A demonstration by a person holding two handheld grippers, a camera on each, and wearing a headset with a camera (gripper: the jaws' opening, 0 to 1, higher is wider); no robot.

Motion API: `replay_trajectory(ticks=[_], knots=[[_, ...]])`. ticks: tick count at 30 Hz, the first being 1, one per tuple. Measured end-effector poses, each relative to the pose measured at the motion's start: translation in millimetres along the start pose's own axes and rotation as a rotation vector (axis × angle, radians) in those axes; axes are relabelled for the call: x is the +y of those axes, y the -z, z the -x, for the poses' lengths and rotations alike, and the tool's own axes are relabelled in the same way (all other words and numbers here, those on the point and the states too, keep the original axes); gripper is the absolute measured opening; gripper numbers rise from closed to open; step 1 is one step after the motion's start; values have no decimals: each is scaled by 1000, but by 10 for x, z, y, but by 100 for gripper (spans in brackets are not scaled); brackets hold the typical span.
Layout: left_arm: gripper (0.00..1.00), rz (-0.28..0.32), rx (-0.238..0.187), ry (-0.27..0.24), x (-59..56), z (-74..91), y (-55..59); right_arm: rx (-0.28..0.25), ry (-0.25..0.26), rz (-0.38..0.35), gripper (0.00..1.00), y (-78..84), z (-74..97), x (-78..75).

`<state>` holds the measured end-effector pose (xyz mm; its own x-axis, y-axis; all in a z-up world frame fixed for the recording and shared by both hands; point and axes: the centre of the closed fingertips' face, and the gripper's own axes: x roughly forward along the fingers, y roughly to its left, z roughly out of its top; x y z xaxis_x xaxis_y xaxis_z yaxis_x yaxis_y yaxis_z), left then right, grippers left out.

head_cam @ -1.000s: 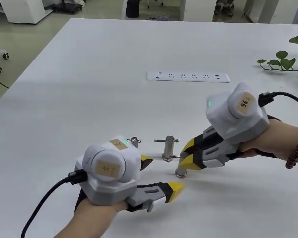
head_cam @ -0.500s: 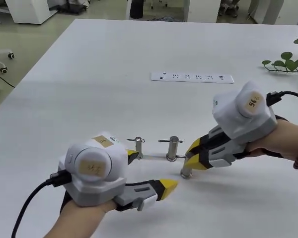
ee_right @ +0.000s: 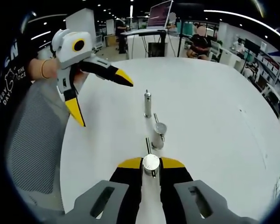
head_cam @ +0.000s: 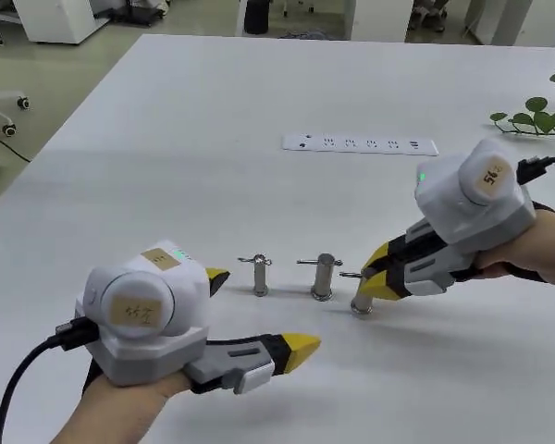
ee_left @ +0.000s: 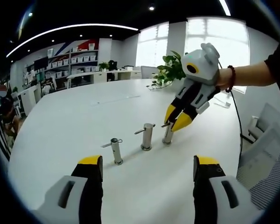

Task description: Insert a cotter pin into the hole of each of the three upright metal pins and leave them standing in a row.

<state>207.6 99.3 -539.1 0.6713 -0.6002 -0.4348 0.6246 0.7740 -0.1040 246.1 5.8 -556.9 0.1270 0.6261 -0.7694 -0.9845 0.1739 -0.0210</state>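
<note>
Three upright metal pins stand in a row on the white table: the left pin [head_cam: 260, 276], the middle pin [head_cam: 323, 277] and the right pin [head_cam: 362, 302]. The left and middle pins each carry a cotter pin through the top. My right gripper [head_cam: 374, 274] is at the right pin's top, shut on a thin cotter pin [head_cam: 350, 275] that crosses that pin [ee_right: 150, 164]. My left gripper [head_cam: 259, 311] is open and holds nothing, a little in front of the left pin [ee_left: 115, 151]. In the right gripper view, the left gripper [ee_right: 105, 102] hangs apart from the row.
A white power strip [head_cam: 361, 144] lies further back on the table [head_cam: 166, 166]. A green plant [head_cam: 527, 116] reaches in at the right edge. Beyond the far left edge there is floor with a chair base [head_cam: 5, 116].
My left gripper has drawn back to the left, away from the left pin, which now stands uncovered. The right gripper stays at the right pin's top.
</note>
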Motion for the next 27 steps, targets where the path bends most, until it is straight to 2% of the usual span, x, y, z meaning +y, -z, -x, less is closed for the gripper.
replay_trajectory(ticks=[13,27], knots=[[83,11,0,-10,41,18,22,28,19,-3,8,99,19,-109],[83,16,12,-11,53,10,70,49,15,4,8,155,20,-199]])
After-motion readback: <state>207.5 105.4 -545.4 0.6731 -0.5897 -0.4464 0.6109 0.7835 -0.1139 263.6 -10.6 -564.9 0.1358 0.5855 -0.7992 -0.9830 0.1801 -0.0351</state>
